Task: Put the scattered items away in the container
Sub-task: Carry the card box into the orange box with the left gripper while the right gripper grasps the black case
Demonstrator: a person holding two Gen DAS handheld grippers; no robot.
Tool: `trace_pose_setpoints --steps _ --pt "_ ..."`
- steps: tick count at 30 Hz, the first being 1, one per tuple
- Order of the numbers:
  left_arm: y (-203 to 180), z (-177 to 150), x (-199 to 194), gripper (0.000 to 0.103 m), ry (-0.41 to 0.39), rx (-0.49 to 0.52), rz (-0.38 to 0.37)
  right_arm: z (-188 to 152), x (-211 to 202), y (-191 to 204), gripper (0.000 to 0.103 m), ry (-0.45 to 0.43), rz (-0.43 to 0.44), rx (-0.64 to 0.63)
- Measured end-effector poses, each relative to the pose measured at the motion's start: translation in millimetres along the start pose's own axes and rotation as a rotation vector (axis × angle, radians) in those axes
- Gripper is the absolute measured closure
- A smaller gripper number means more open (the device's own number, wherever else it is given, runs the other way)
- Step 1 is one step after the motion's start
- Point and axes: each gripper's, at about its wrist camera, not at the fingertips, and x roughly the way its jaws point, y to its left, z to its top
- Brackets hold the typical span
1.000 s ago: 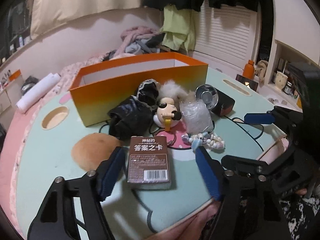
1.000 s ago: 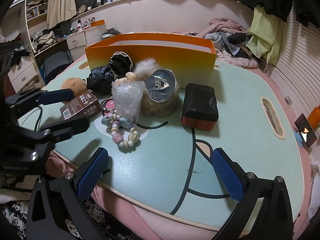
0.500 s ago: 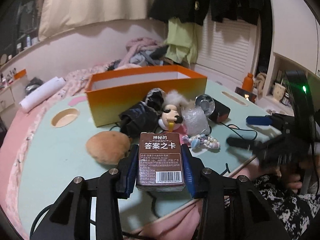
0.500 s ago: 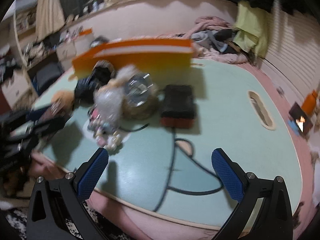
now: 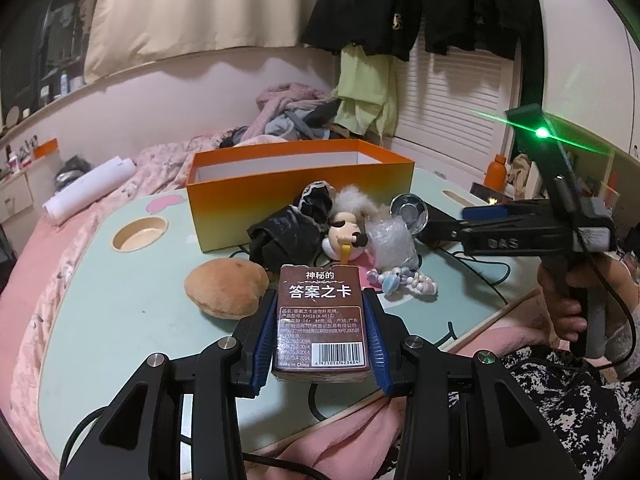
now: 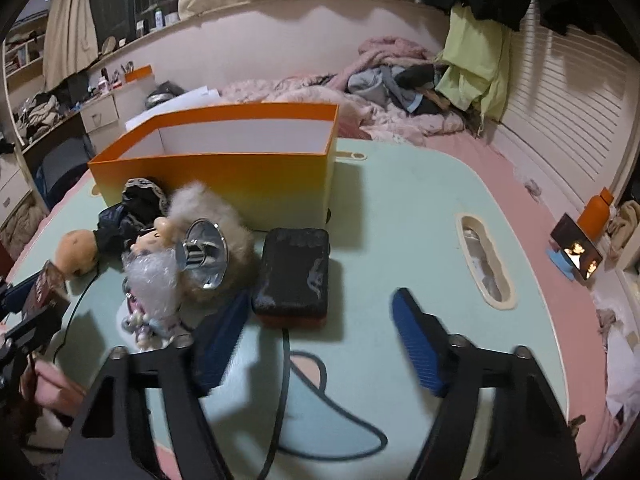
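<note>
Dim warm indoor light — fisheye bending at edges, green lens flare (image 5: pixel 542 133), right fingers (image 6: pixel 218 340) motion-blurred.

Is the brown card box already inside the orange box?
No. The card box is clamped in the left gripper, outside the orange box.

We cannot see the bottom of the orange box (image 6: pixel 224 176) from inside; its near wall hides it. The fluffy toy (image 6: pixel 212 216) is partly hidden behind the shiny silver cup (image 6: pixel 204 254). The left blue pad (image 6: pixel 218 340) of the right gripper (image 6: pixel 320 340) looks smeared. The brown card box (image 6: pixel 42 290) is cut off by the picture's left edge, and its small print (image 5: pixel 318 328) is too tiny for us to read.
</note>
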Motion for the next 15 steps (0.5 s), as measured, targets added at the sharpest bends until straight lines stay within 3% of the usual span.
trace_pose_setpoints --steps 1,2,9,15 --pt "0 0 1 0.064 0.002 -0.004 0.000 1 4 0 0.060 0.020 0.011 0.006" --pt "2 1 1 0.064 0.003 -0.012 -0.002 1 5 -1 0.062 0.029 0.019 0.015" --pt "10 12 -2 0.064 0.005 -0.048 -0.002 -11 -14 -9 0.063 -0.029 0.013 0.018" --pt "23 51 -7 0.064 -0.041 -0.068 -0.006 16 -49 -15 0.063 -0.153 0.033 0.029"
